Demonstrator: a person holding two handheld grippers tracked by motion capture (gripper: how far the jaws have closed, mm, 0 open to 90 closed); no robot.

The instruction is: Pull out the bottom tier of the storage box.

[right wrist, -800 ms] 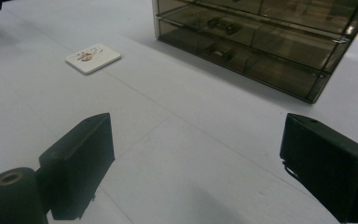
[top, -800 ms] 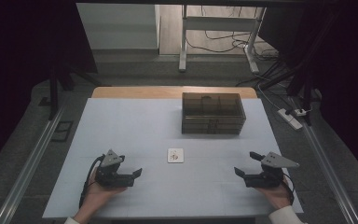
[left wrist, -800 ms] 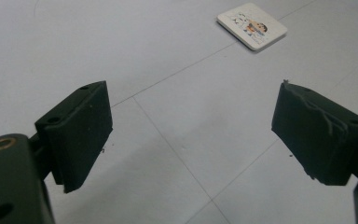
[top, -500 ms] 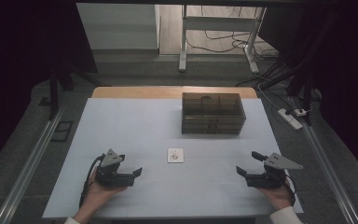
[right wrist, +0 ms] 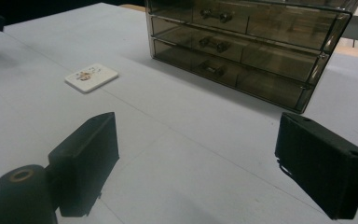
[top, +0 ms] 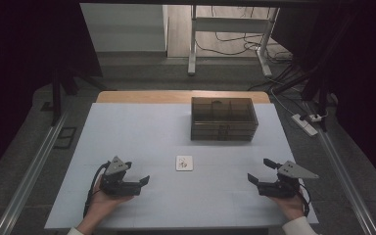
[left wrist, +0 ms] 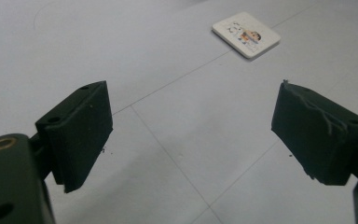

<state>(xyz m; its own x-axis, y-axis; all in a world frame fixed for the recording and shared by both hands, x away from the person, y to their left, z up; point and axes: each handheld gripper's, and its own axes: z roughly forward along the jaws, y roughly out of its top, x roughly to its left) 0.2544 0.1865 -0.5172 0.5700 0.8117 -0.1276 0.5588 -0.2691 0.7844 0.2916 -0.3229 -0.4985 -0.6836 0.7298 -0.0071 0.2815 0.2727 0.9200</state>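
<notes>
Both grippers are held low at the near edge of the table (top: 142,122), one to each side, likely so either can be brought in on the small white card (top: 184,163) lying flat between them. The left gripper (top: 144,180) is seen with jaws wide apart, nothing between them, aimed toward the card. The right gripper (top: 259,172) is likewise spread and empty. Beyond the card, well apart from it, the smoky drawer box (top: 223,119) is stood with its drawer fronts facing the person, so the handles can be reached.
</notes>
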